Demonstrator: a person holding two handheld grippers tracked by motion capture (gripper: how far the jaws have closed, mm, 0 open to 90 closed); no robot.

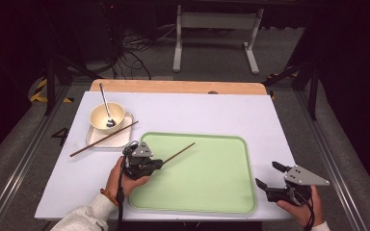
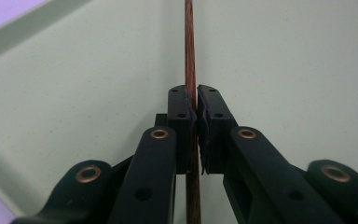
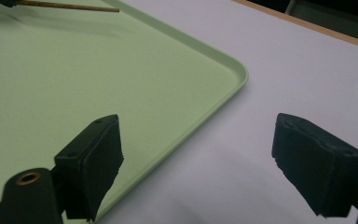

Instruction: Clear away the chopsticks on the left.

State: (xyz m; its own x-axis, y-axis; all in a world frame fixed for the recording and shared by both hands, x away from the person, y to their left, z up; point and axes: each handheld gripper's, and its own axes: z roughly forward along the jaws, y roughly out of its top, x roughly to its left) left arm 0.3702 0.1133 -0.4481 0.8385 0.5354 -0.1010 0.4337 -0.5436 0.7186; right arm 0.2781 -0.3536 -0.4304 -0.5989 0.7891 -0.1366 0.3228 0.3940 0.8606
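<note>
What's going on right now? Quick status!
Left gripper shut on chopstick, over green tray. Right gripper open, empty, at tray's right edge. Second chopstick on the dish. Nothing in the way.

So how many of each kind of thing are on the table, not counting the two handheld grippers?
Chopsticks: 2, one clamped in the left gripper over the tray, one lying across the small plate
Bowl: 1
Spoon: 1, in the bowl
Small plate: 1
Green tray: 1
Total: 6
</note>
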